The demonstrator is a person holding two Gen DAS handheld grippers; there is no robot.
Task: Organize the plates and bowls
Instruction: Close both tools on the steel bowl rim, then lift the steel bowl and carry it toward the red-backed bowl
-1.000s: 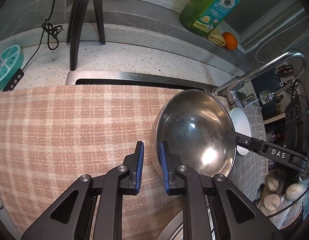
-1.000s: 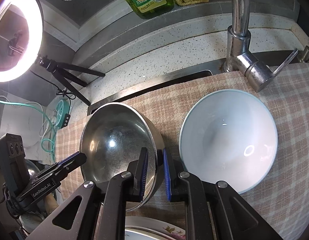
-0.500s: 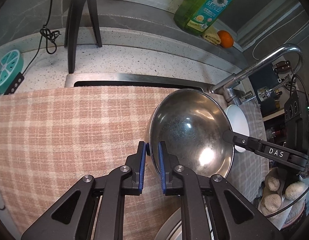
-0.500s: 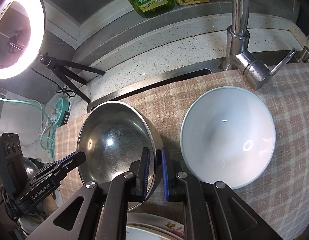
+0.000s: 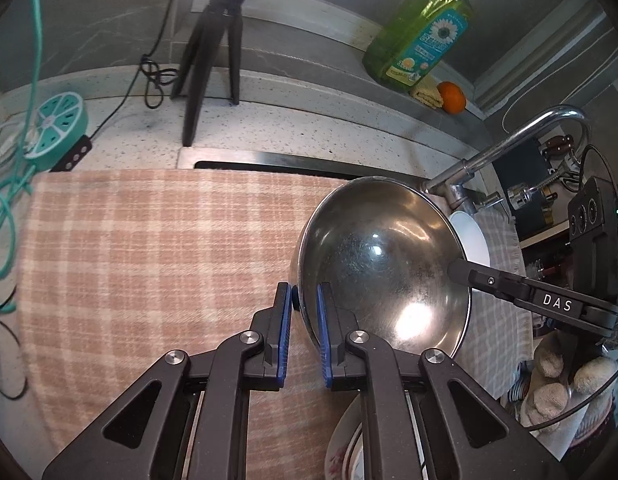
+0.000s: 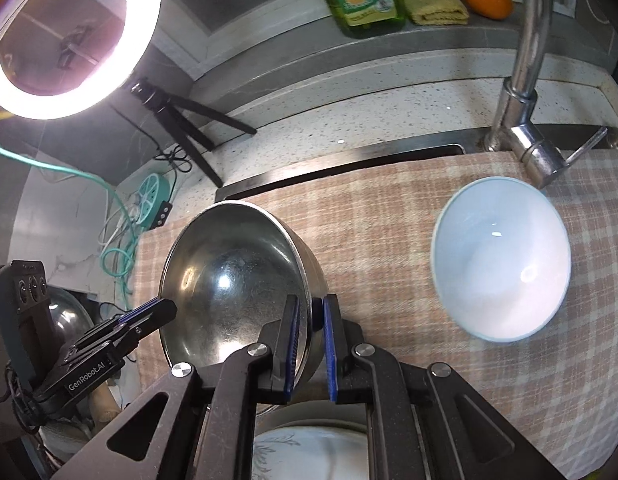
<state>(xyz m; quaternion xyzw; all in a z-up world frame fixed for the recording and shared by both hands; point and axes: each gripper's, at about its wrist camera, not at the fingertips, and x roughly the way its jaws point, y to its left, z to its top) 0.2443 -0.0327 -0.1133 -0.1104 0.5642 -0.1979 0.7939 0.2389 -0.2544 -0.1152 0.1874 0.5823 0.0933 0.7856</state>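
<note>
A steel bowl (image 5: 385,264) (image 6: 233,284) is held over a checked cloth (image 5: 149,264) by both grippers. My left gripper (image 5: 304,308) is shut on the bowl's left rim. My right gripper (image 6: 310,320) is shut on the opposite rim, and shows in the left wrist view (image 5: 453,270) as a black finger at the bowl's right edge. A white bowl (image 6: 501,260) (image 5: 471,238) sits on the cloth to the right, below the faucet. A patterned plate (image 6: 309,452) (image 5: 341,448) lies at the near edge, under the grippers.
A chrome faucet (image 6: 525,80) (image 5: 505,148) stands behind the white bowl. A green soap bottle (image 5: 421,40), a sponge and an orange (image 5: 451,98) sit on the back ledge. A black tripod (image 5: 213,52), a ring light (image 6: 65,36) and teal cables (image 5: 5,200) are at the left.
Both grippers have closed fully on the steel bowl's rims. The bowl has lifted and moved left, away from the white bowl.
</note>
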